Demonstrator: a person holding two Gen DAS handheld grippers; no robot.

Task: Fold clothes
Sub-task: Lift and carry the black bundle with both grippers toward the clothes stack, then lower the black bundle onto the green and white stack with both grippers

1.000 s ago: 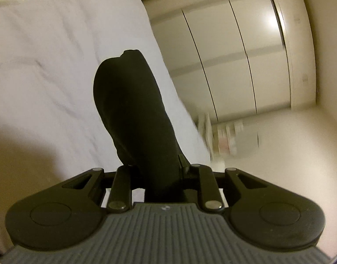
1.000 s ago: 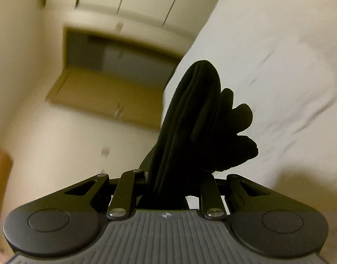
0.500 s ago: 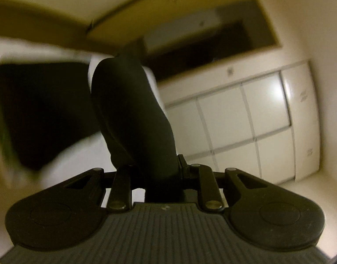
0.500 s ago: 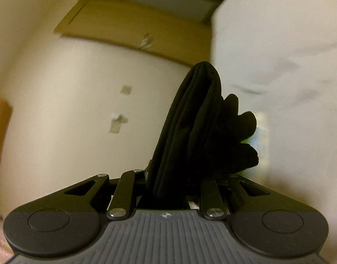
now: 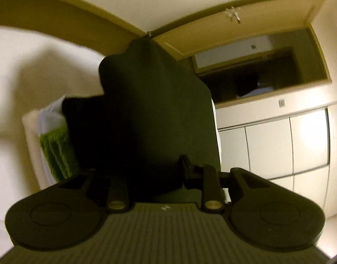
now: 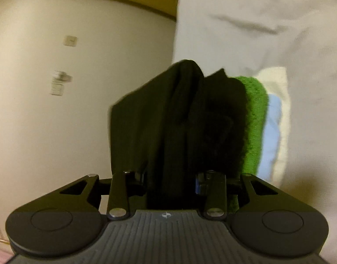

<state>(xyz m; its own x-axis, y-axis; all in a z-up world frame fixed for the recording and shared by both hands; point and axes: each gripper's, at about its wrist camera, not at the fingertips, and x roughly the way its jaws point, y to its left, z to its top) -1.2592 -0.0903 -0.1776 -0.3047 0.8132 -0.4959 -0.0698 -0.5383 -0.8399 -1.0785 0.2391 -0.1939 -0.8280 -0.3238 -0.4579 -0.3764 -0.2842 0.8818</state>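
A folded black garment (image 5: 151,110) is between the fingers of both grippers. In the left wrist view it rises wide and dark in front of my left gripper (image 5: 151,167) and hides the left finger. The left jaws are opening, with the cloth still filling the gap. In the right wrist view the black garment (image 6: 179,121) bunches in folds between the fingers of my right gripper (image 6: 170,176). Its jaws are opening too, and the cloth still touches both pads. The garment lies over a stack of folded clothes with a green piece (image 6: 254,121) on top.
Under the green piece (image 5: 56,149) are a light blue layer (image 6: 271,132) and a white one (image 6: 276,81), all on the white bed sheet (image 6: 256,22). White cupboard doors (image 5: 278,143) and an open dark compartment (image 5: 256,77) stand behind. A pale wall (image 6: 58,110) is on the left.
Both grippers have swung across the bed with the black garment and sunk toward the folded stack, which has come into view. The garment has spread wider in front of each gripper.
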